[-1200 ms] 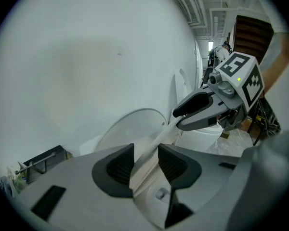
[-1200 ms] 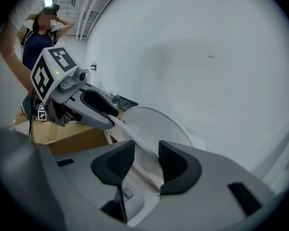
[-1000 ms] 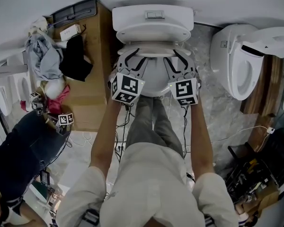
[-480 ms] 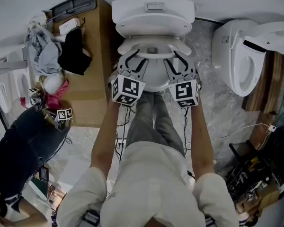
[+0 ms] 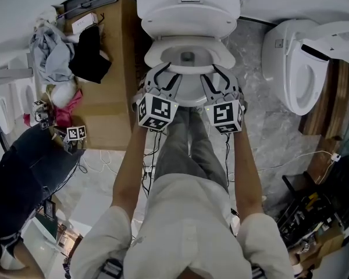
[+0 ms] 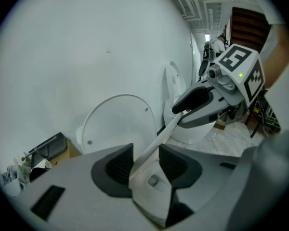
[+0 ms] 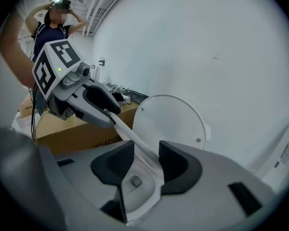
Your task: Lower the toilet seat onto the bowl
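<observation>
**HEAD VIEW**
- toilet seat: part-way down and tilted. Hinge end is by the tank; front edge is held up off the bowl.
- left gripper: jaws clamped on the seat's front-left rim.
- right gripper: mirror position on the front-right rim, also clamped.
- surroundings: cardboard box just left of the toilet, clothes heaped on it. Second toilet to the right on the marble floor. Another person in dark clothes at lower left.

**LEFT GRIPPER VIEW**
- left gripper: dark pads sit one on each side of the seat rim, gripping it.
- toilet seat: seen edge-on, a thin white bar running up-right to the right gripper, which bites the same rim.
- lid: round and upright behind the seat, against the white wall.
- bowl: inside is visible below the jaws, so the seat isn't flat on it.
- second toilet: behind the right gripper.

**RIGHT GRIPPER VIEW**
- right gripper: pads closed on the seat rim in the same way.
- toilet seat: slants up-left to the left gripper.
- lid: upright, just behind the jaws.
- bowl: visible under the raised rim.
- background: cardboard box on the left. A person stands beyond it with both hands at their head.
</observation>
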`<state>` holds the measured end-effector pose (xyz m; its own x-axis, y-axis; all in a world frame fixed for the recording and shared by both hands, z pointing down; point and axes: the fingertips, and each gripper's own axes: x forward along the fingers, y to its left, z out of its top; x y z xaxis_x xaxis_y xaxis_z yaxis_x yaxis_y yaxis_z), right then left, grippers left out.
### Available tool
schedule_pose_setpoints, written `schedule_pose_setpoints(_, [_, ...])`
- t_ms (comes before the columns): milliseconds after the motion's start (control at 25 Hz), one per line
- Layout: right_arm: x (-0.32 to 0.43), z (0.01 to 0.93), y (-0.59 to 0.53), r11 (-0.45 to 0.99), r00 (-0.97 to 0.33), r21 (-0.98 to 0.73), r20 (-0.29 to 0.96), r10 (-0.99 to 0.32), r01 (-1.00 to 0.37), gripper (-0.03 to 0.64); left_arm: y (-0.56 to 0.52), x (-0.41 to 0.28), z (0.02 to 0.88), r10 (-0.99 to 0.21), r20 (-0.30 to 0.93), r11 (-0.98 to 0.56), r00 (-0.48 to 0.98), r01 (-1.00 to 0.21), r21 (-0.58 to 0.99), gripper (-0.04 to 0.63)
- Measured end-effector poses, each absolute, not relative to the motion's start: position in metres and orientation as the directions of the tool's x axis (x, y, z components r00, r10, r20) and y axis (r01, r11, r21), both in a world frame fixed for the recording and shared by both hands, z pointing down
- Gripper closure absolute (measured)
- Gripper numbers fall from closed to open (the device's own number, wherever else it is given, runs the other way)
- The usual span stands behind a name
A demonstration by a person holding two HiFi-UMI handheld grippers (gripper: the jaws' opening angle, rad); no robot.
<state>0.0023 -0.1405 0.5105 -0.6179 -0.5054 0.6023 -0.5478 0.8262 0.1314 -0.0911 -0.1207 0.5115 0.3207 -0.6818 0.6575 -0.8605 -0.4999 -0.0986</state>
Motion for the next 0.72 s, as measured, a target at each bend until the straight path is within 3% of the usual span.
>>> schedule_pose_setpoints(720, [0.017,0.536,-0.088,0.840,-0.617,0.162,0.609,-0.498,-0.518,0.445,-0.070,-0.076,0.537,-0.663,0.680,-0.521,0.313,-0.846,-0.118,0.410])
